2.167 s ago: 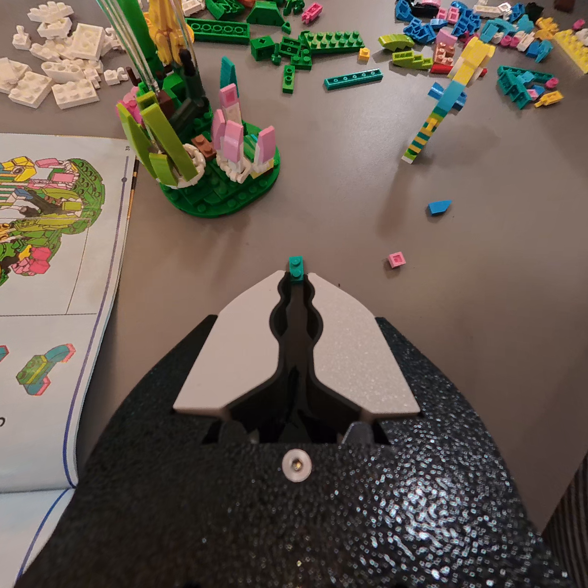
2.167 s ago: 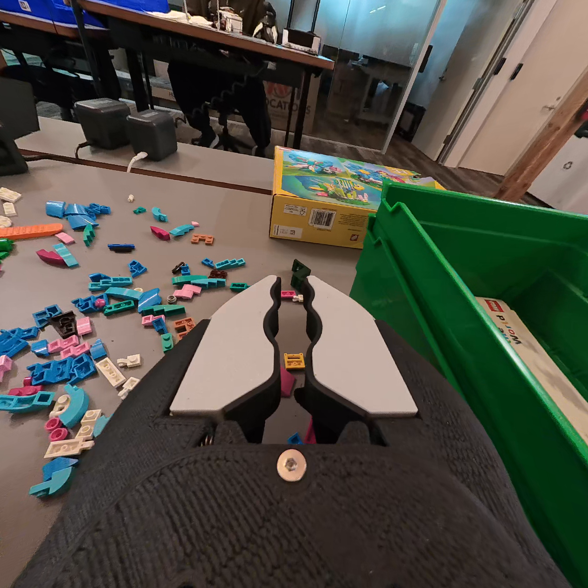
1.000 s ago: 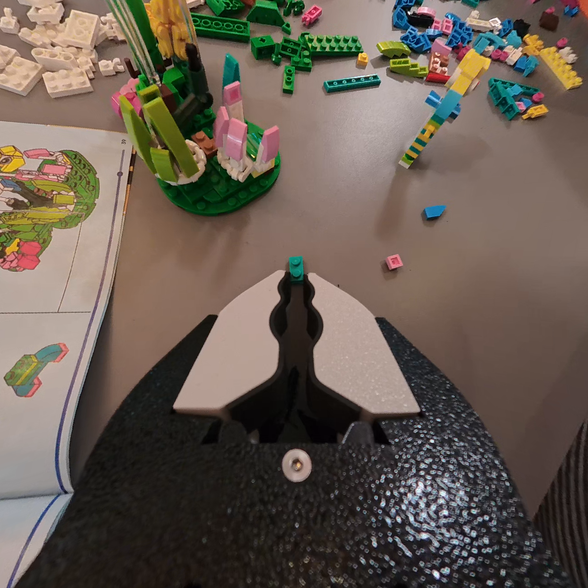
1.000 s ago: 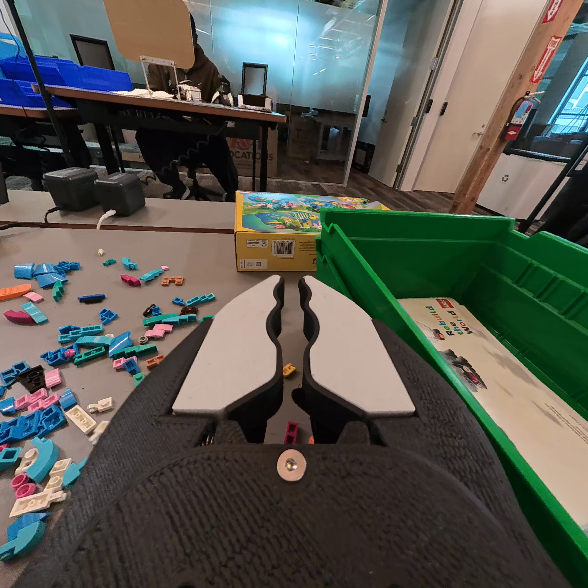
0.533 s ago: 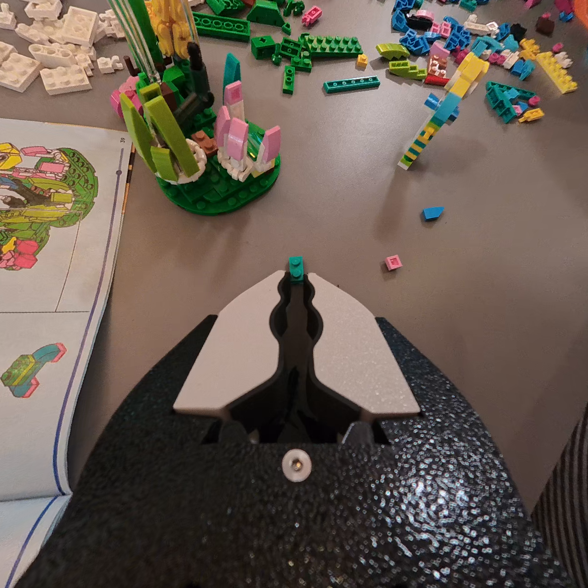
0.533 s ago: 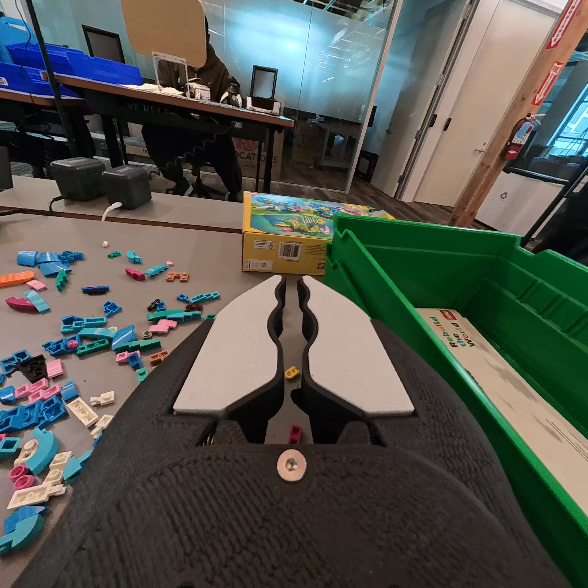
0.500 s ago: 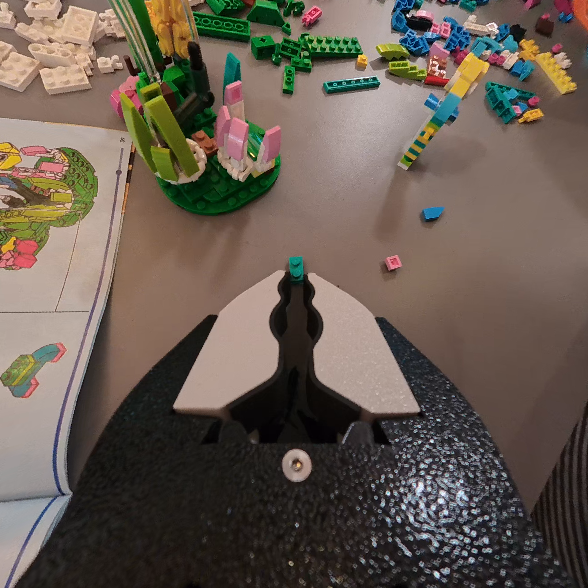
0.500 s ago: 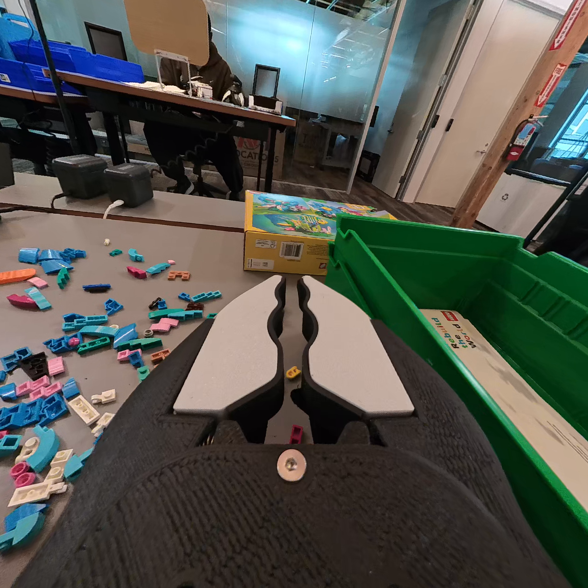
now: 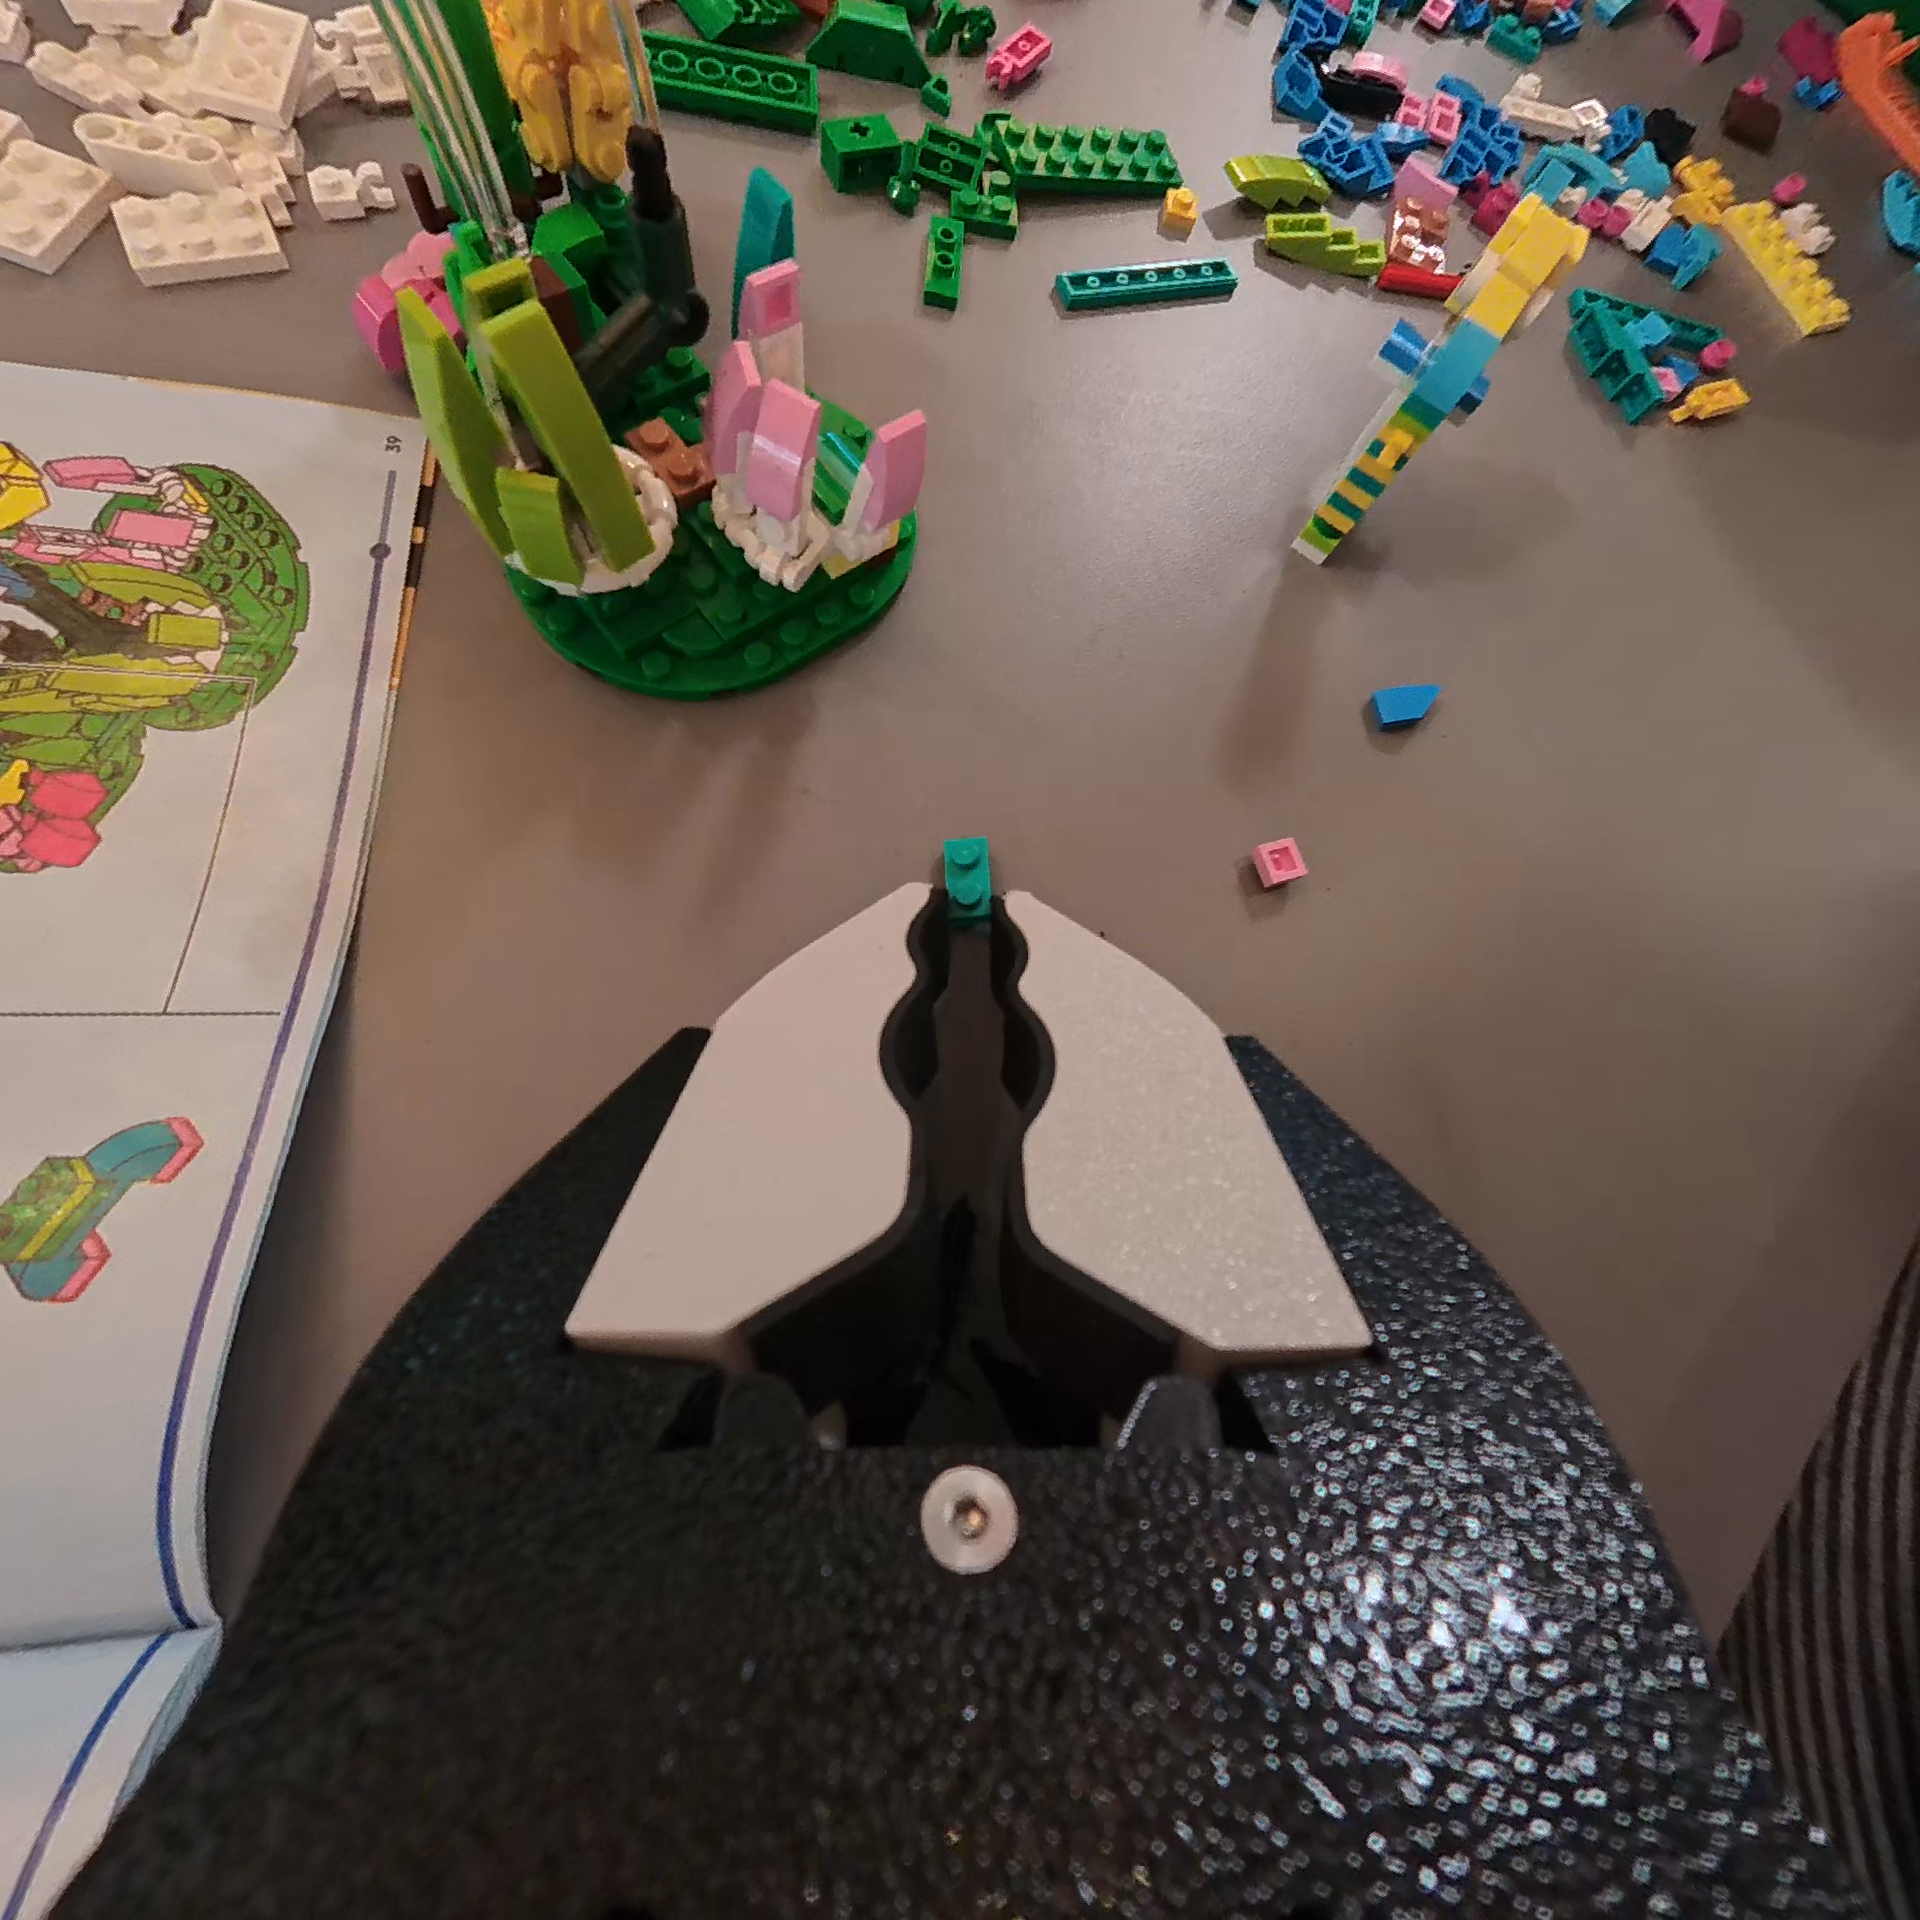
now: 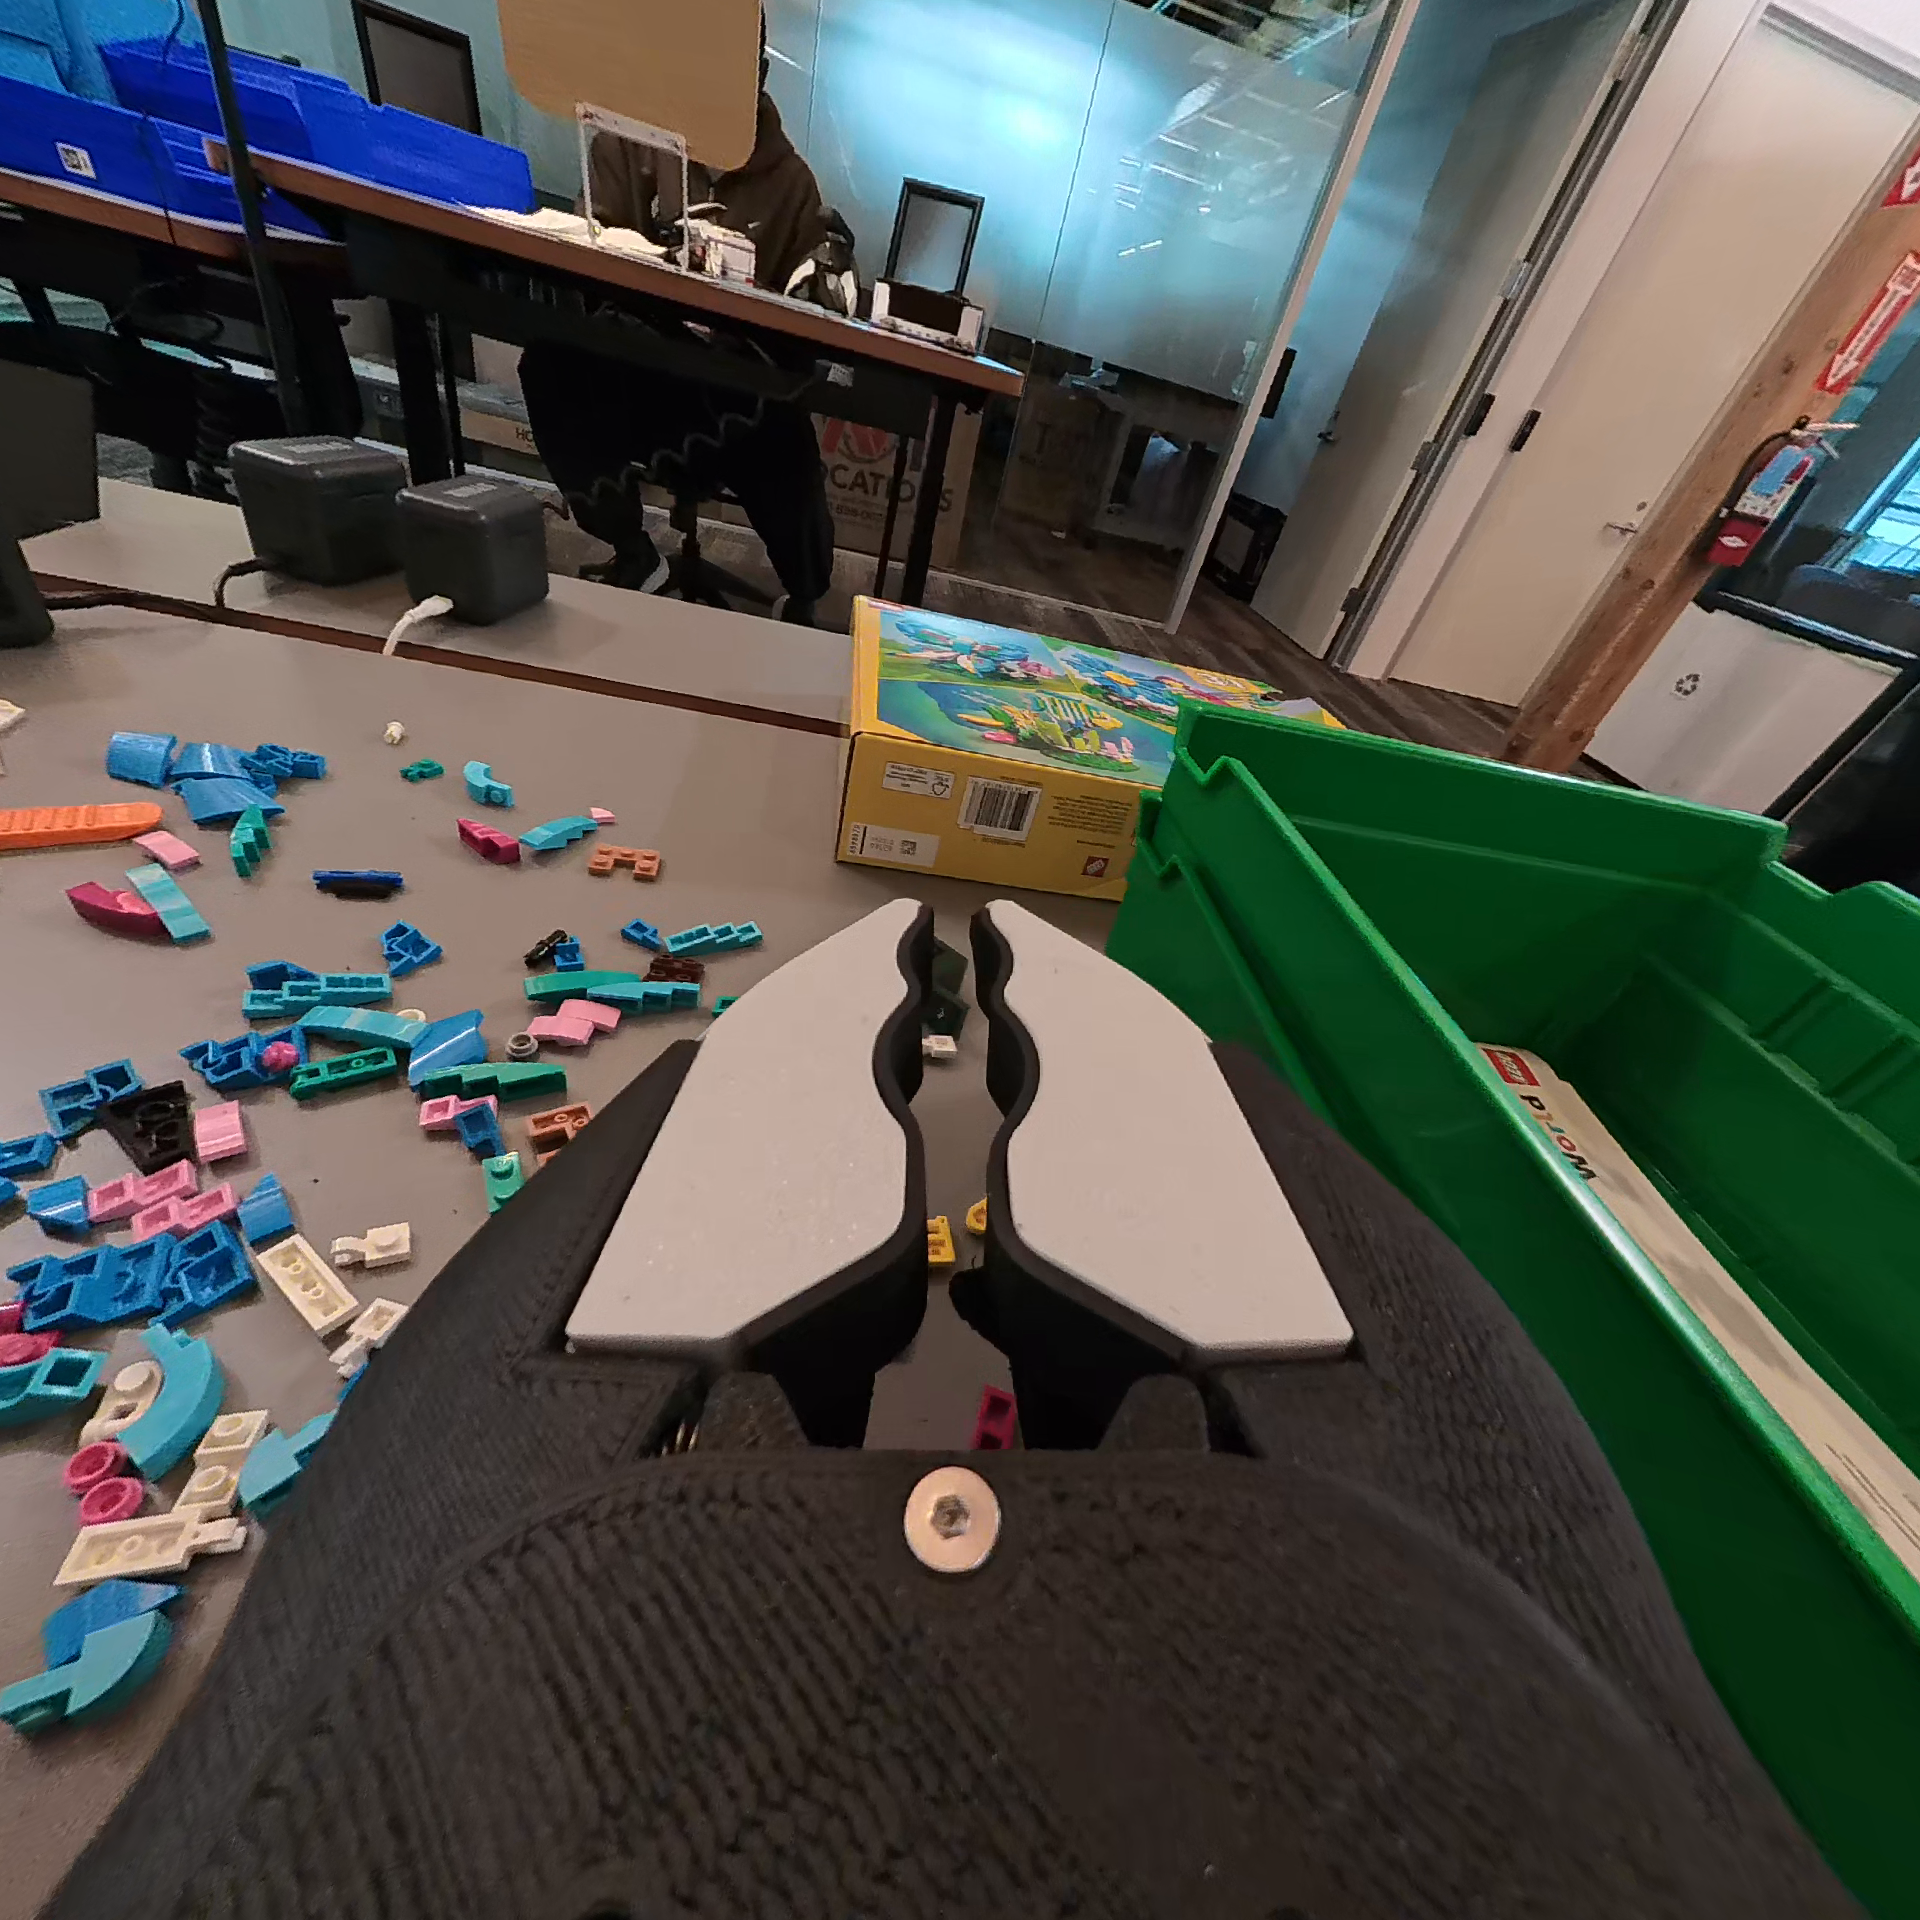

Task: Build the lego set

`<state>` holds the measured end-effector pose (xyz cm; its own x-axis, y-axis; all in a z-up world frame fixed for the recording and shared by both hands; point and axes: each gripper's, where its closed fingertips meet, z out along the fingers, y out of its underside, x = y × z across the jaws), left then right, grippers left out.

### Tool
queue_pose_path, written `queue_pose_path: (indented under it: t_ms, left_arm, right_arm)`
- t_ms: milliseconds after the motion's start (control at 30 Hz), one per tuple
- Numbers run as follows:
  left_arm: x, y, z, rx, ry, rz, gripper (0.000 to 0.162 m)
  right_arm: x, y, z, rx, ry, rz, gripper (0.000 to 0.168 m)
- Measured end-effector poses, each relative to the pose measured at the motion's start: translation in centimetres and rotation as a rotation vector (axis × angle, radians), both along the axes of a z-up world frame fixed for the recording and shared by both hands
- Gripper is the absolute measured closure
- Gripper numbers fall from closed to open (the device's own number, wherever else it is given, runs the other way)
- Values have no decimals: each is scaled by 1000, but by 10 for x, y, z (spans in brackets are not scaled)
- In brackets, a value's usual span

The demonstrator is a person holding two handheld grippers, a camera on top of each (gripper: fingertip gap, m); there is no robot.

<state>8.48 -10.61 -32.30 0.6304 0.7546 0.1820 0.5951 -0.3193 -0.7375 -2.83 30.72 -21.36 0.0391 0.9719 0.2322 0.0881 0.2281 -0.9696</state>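
My left gripper (image 9: 968, 906) is shut on a small teal plate (image 9: 966, 873) that sticks out past its tips, held above the grey table. Ahead and left stands the part-built flower model (image 9: 686, 499) on a green base, with lime leaves and pink petals. The open instruction booklet (image 9: 177, 831) lies at the left. My right gripper (image 10: 951, 920) is nearly closed and empty, a narrow gap between its tips, above loose pieces beside the green bin (image 10: 1558, 1039).
Loose green bricks (image 9: 1039, 156), white bricks (image 9: 156, 156) and mixed coloured bricks (image 9: 1558, 208) lie at the table's back. A small pink piece (image 9: 1280, 862) and a blue piece (image 9: 1403, 704) lie near. A yellow set box (image 10: 997, 769) stands by the bin. Blue and pink pieces (image 10: 260, 1091) scatter left. A person sits at a far desk. The grippers' ends are close to 45 cm from one another.
The left gripper holds steady with the teal plate. The right gripper has moved forward and tilted, so the box and bin have shifted right in its view.
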Motion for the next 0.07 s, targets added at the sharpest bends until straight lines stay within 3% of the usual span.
queue_pose_path:
  t_ms: [33, 67]
  left_arm:
    - [0, 0, 0, 1, -1, 0, 155]
    - [0, 0, 0, 2, -1, 0, 155]
  right_arm:
    - [0, -1, 0, 3, 0, 6, 163]
    - [0, -3, 0, 8, 2, 16, 162]
